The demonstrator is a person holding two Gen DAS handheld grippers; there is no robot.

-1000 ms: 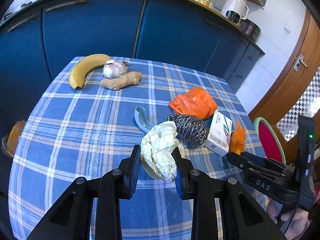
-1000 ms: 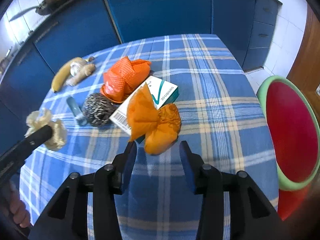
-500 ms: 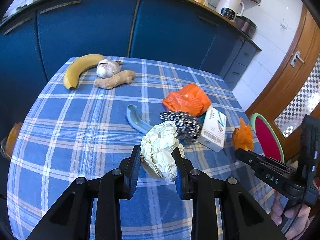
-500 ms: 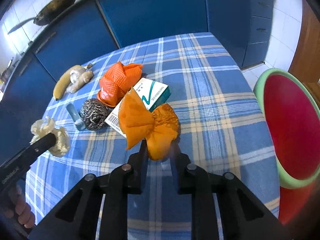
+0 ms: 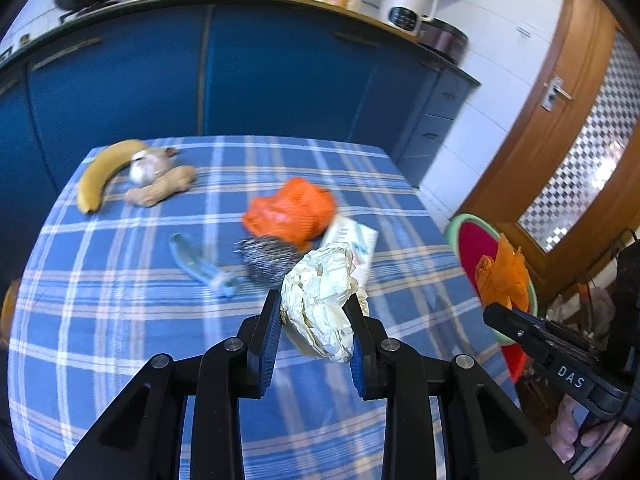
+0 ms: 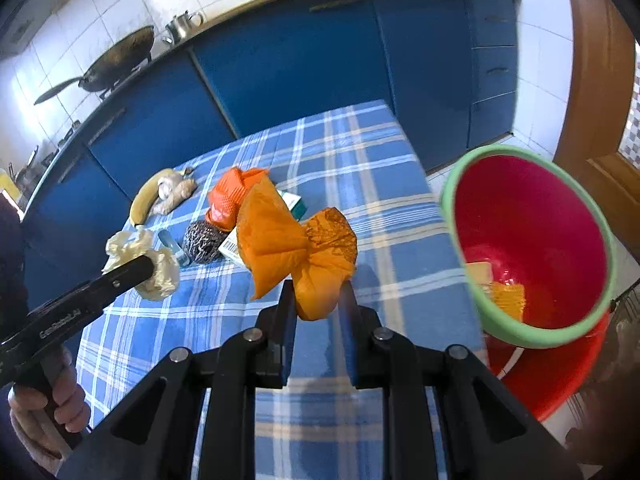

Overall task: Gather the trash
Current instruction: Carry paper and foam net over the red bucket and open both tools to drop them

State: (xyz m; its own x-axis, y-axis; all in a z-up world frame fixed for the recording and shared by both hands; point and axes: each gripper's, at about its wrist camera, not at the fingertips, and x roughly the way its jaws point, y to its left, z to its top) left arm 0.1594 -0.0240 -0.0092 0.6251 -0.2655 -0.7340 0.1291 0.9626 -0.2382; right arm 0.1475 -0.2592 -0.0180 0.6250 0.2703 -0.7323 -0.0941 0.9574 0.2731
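A blue plaid tablecloth (image 5: 120, 320) is covering the table before blue cabinets (image 5: 280, 72) (kitchen counter above); left gripper (image 5: 316, 320) is clamping crumpled paper (image 5: 320, 304), right gripper (image 6: 316, 300) orange wrapper (image 6: 296, 248).

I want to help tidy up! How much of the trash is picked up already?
Some scraps already lie in the red bin. In hand: the left gripper clamps a crumpled white paper ball, and the right gripper clamps an orange wrapper. Left on the table: probably the orange bag and the small box.
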